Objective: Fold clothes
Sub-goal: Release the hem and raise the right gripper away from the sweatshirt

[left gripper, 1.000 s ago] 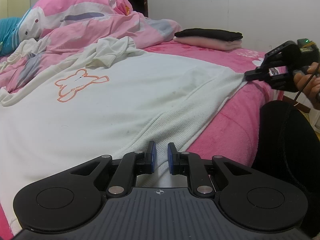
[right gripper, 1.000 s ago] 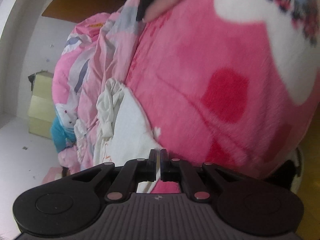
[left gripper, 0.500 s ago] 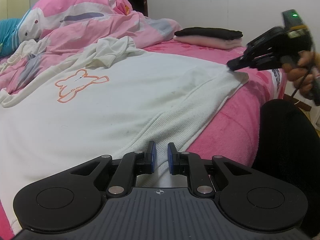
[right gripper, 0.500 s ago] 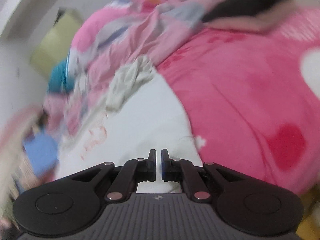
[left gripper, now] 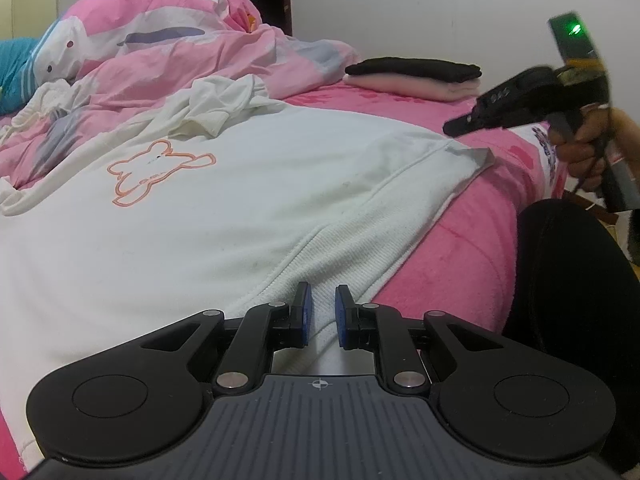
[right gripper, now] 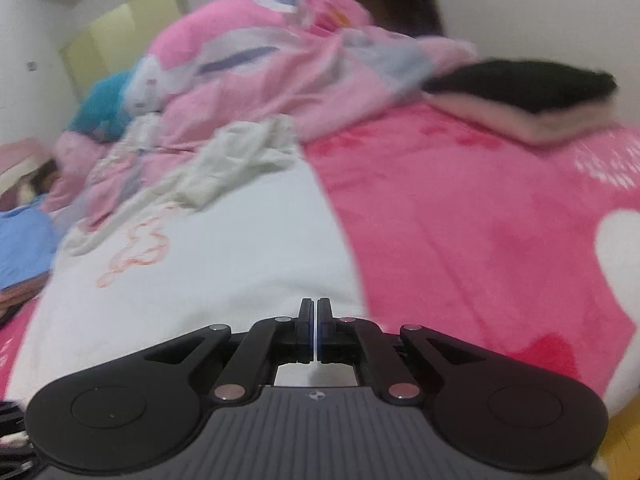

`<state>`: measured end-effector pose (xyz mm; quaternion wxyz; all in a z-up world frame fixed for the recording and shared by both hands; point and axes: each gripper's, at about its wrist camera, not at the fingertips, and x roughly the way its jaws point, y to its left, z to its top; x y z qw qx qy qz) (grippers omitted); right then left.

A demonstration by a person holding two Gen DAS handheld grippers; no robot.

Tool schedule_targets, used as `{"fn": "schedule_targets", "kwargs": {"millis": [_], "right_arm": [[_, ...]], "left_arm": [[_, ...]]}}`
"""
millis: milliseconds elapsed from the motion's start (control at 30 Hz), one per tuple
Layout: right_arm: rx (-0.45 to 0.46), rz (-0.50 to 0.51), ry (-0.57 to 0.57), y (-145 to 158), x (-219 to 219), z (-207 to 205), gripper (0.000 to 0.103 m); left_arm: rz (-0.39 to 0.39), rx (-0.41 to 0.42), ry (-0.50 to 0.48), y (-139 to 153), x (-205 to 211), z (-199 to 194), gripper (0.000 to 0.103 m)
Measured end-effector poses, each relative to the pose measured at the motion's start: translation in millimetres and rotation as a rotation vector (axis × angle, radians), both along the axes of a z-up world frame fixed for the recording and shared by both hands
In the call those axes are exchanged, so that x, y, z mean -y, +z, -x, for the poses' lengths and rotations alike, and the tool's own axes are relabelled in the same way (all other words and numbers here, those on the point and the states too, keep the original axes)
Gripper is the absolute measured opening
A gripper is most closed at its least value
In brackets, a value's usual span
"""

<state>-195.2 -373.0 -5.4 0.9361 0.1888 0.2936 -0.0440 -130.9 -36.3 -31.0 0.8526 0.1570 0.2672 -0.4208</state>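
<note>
A white sweatshirt point(left gripper: 224, 208) lies spread flat across the pink bedspread point(left gripper: 452, 248), its ribbed hem toward the near edge of the bed and an orange outline of a bear point(left gripper: 156, 170) on the chest. Its far end is bunched into a crumpled heap point(left gripper: 224, 100) against the rumpled pink duvet point(left gripper: 160, 40).

The left gripper point(left gripper: 320, 316) sits low at the hem, its blue-padded fingers point(left gripper: 305, 312) a little apart with the ribbed band between them; whether the pads actually press the cloth I cannot tell. The right gripper point(left gripper: 454, 127), held in a hand point(left gripper: 584, 152), hangs in the air above the sweatshirt's right hem corner point(left gripper: 476, 156), clear of the fabric. From its own camera, the right gripper point(right gripper: 313, 322) has its fingers pressed together with only a hairline gap and nothing between them.

Farther back on the bedspread rests a small stack of folded clothes: a black piece point(left gripper: 412, 69) on top of a pale pink one point(left gripper: 420, 86). A teal cushion point(left gripper: 16, 72) shows at the far left. A dark trouser leg point(left gripper: 572, 300) stands beside the bed.
</note>
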Motion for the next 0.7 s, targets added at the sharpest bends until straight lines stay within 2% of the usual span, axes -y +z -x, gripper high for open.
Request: {"fn": "schedule_targets", "kwargs": {"millis": [133,300,400,600,700], "right_arm": [[0.017,0.021,0.139,14.8,-28.8,-0.8,0.0],[-0.071,0.109,0.307,5.4,-71.9,-35.9,0.0],[-0.136,0.155,0.317,-10.6,-80.8,-57.6,0.0],[-0.173,0.045,0.318,-11.0,-65.0,-64.6,0.0],[-0.183,-0.013,0.313,-13.7,-57.0,-67.8,0.0]], "left_arm": [[0.001,0.0,0.001,0.1,0.5,-0.3,0.014],[0.012,0.004,0.005,-0.5,-1.1,1.0,0.014],[0.022,0.017,0.006,2.5,-4.6,3.8,0.014],[0.079,0.093,-0.031,16.4,-13.3,17.8,0.014],[0.086,0.102,-0.069,16.2,3.4,14.9,0.014]]}}
